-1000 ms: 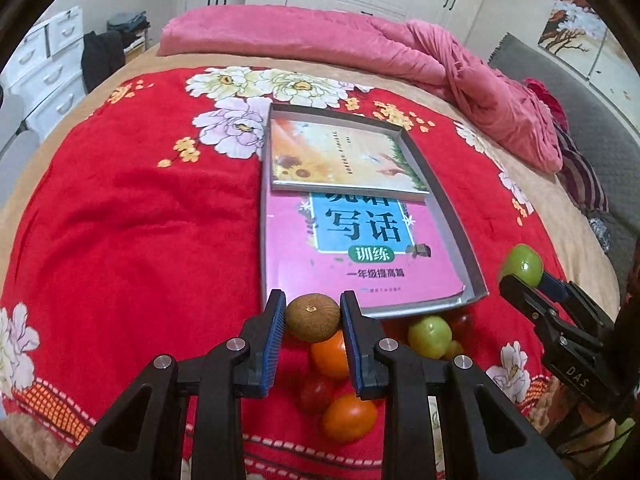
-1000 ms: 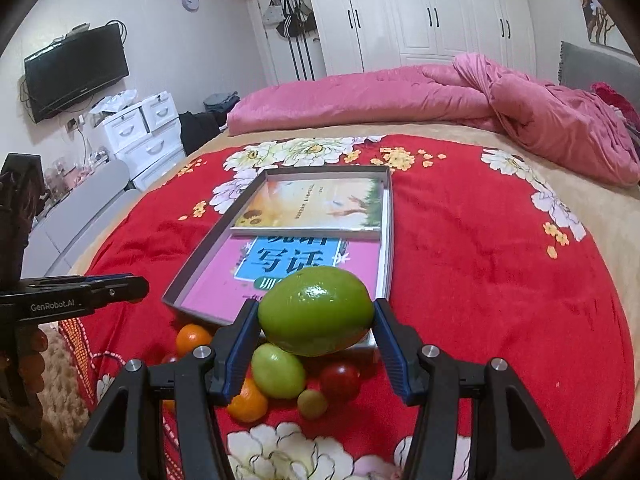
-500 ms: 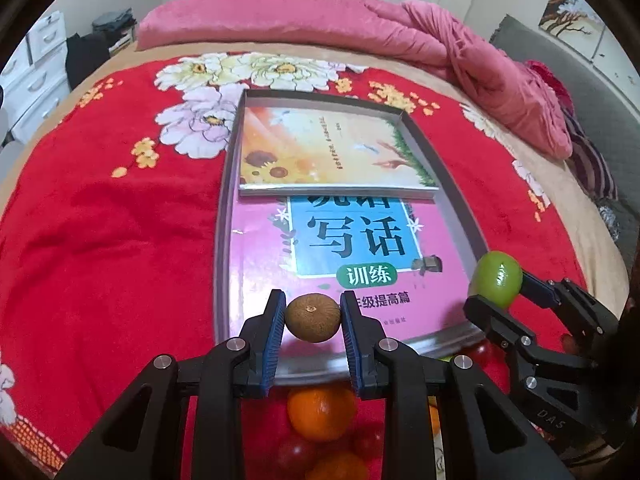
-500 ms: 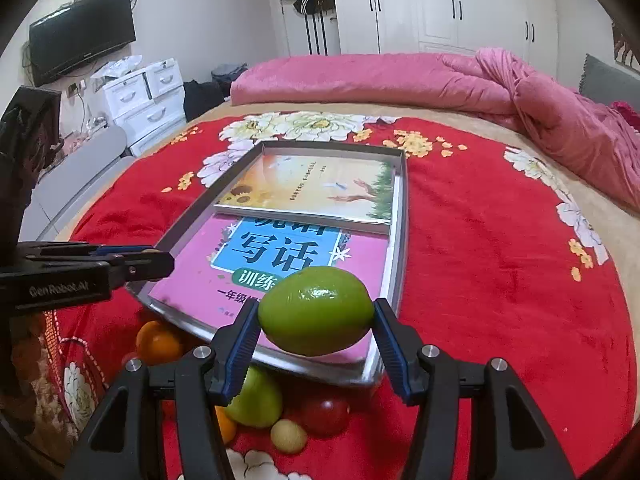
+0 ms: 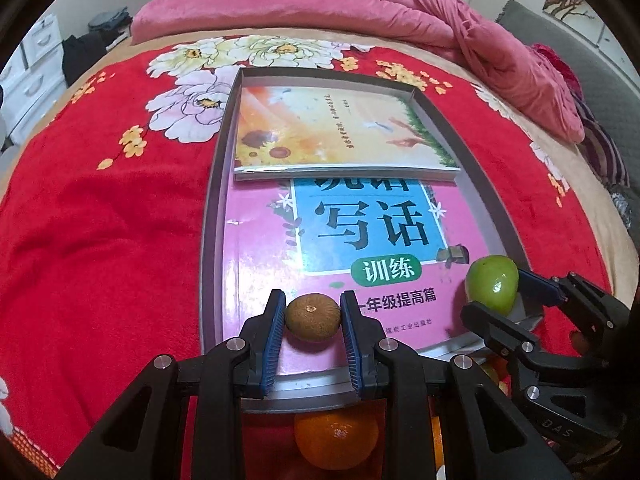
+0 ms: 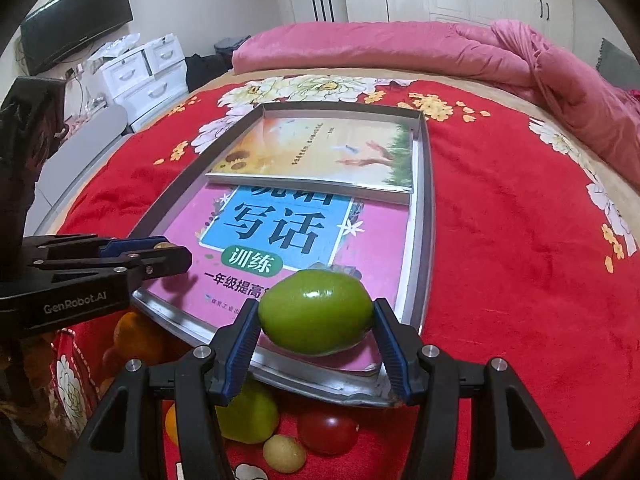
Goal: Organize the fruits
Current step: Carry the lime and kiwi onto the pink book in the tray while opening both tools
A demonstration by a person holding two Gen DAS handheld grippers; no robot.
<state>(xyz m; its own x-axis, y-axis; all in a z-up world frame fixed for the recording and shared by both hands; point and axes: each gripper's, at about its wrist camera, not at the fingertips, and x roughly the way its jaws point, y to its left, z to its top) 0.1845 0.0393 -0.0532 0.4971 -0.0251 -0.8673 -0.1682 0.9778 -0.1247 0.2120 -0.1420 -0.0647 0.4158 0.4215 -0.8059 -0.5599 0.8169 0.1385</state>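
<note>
Fruit hangs above the shallow grey metal tray (image 5: 502, 216): left gripper (image 5: 313, 316) pinches a small brown round fruit (image 5: 313, 317), right gripper (image 6: 316, 314) clamps a smooth green mango (image 6: 316, 312) endwise; the mango looks slippery and heavy.

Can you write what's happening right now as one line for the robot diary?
left tool: shut on brown fruit | right tool: shut on green fruit | both over tray with books | stage: placing

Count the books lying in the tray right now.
2: a pink book flat on the tray floor, and a sunflower-cover book resting on its far end. Any others underneath would be hidden.
</note>
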